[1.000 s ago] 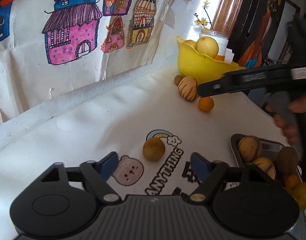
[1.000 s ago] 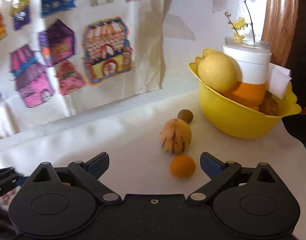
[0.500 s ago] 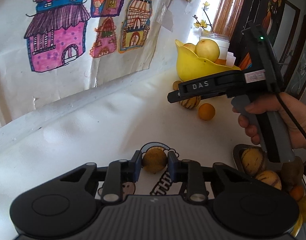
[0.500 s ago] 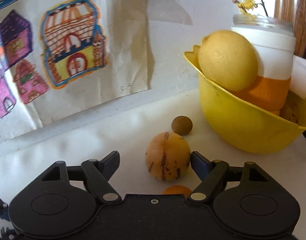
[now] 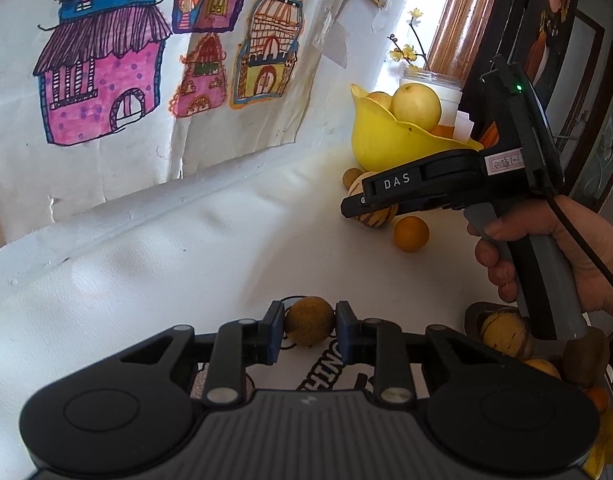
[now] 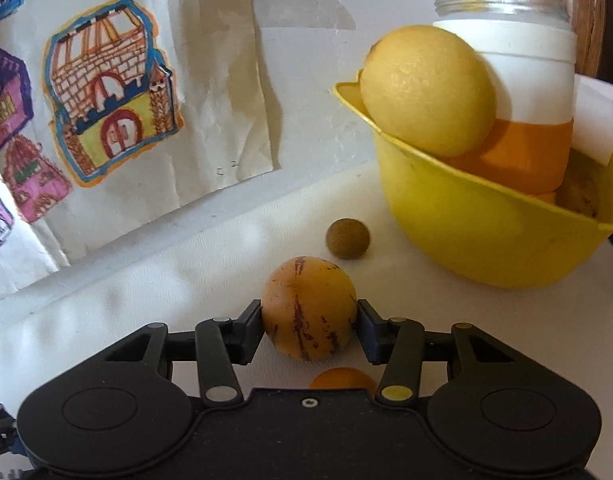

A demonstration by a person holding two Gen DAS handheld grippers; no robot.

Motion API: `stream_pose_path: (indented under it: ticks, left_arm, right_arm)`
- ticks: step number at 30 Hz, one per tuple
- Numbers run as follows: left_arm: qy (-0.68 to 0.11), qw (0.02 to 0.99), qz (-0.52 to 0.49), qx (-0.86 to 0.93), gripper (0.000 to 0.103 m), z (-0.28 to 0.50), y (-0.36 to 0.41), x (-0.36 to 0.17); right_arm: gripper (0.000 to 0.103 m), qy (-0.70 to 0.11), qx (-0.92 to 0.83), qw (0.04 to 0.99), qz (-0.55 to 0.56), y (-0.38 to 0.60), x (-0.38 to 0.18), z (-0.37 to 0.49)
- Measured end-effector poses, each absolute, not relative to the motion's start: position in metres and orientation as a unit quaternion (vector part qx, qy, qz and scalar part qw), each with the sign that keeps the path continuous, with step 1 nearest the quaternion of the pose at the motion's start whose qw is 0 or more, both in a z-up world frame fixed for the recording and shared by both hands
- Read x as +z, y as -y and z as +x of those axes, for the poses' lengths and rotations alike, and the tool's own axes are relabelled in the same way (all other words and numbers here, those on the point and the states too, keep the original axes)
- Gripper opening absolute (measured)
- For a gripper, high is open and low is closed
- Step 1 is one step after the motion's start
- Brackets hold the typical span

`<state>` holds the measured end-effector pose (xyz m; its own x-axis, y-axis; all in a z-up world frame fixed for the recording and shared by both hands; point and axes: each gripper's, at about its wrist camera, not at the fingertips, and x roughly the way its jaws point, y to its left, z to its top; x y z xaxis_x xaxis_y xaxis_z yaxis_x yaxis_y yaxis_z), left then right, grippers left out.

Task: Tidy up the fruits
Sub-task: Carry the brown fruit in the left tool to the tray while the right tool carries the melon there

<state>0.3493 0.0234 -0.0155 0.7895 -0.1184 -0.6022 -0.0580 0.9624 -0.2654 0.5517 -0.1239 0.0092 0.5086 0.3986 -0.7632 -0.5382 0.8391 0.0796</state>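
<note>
My left gripper is shut on a small round brown fruit on the white cloth. My right gripper is shut on a striped orange-yellow melon; that gripper also shows from the side in the left wrist view. A small orange lies just behind the melon, its top showing in the right wrist view. A small brown ball fruit lies beside the yellow bowl. A metal tray at lower right holds several fruits.
The yellow bowl holds a large yellow citrus and a white-and-orange jar with a flower twig. Paper drawings of houses hang on the wall behind. The cloth carries a printed picture with letters under my left gripper.
Both grippers moved forward and closed: the left on the brown fruit, the right on the striped melon. One second ago both were open.
</note>
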Motion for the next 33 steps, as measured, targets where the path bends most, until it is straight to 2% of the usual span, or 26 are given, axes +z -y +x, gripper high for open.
stream_pose_path:
  ticks: [13,19,33]
  left_arm:
    - [-0.320,0.940,-0.113,-0.024,0.030,0.333,-0.023,-0.015]
    - [-0.317,0.939,-0.135,-0.028,0.029,0.325,-0.026,-0.010]
    - [-0.291,0.947,-0.130,-0.045,0.029,0.278,-0.003,0.029]
  right_arm:
    - [0.050,-0.419,0.332,0.841,-0.085,0.117,0.024,0.535]
    - [0.050,-0.418,0.352,0.835,-0.060,0.121,0.036,0.518]
    - [0.050,-0.383,0.382,0.840,-0.049,0.157,0.097,0.424]
